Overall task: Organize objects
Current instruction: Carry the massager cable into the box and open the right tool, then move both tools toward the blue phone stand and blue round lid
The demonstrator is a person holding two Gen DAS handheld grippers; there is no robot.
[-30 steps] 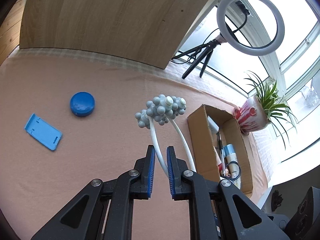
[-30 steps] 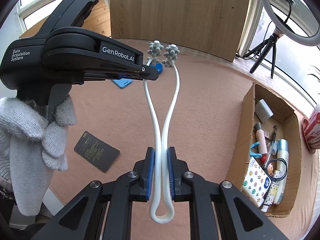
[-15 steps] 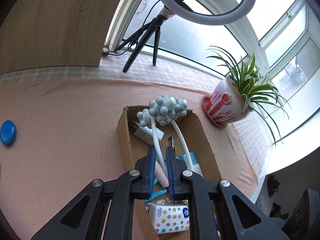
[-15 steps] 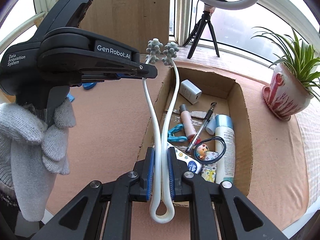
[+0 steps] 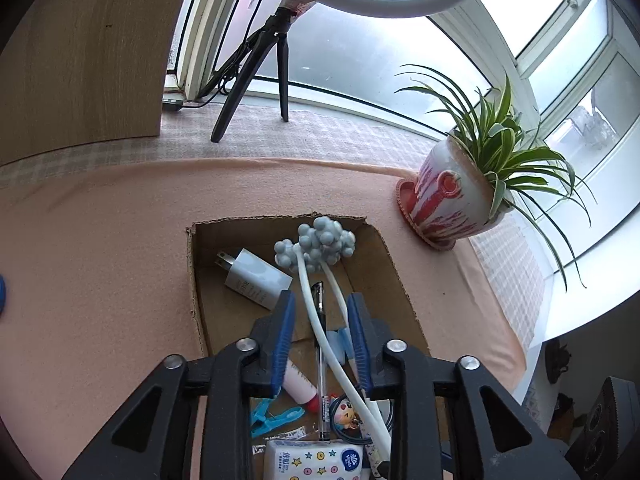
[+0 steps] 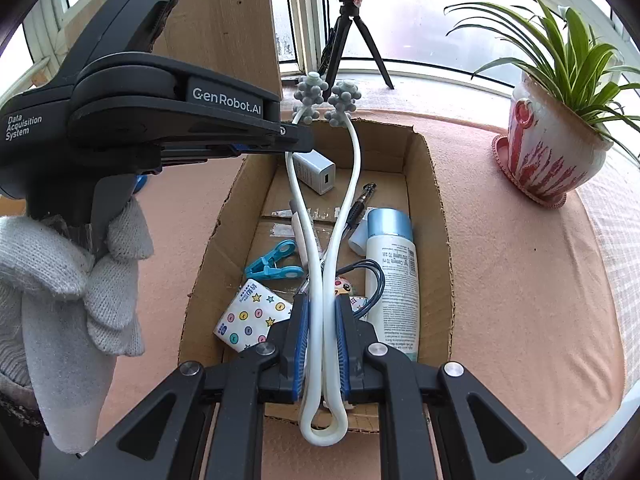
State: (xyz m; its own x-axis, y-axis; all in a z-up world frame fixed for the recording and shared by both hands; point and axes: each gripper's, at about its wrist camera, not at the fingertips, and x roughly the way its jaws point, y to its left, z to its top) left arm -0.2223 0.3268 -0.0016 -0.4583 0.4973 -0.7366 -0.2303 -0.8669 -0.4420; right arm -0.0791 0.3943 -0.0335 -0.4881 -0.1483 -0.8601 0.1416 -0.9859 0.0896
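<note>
Right gripper (image 6: pixel 322 336) clamps white massager (image 6: pixel 324 240) over cardboard box (image 6: pixel 436 200); left gripper (image 5: pixel 322 332) jaws just opened, massager loose between.

Your box (image 6: pixel 430 216) sits center; the plant pot (image 6: pixel 548 152) at two o'clock, the tripod (image 6: pixel 348 40) at twelve.

left gripper (image 6: pixel 296 140) reads "genrobot.ai" and, seemingly, "data acquisition system".

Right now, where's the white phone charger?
The white phone charger lies in the far left corner of the cardboard box, plug prongs toward the box's back wall, just left of the massager's knobby grey heads; the black pen lies beside it.
</note>
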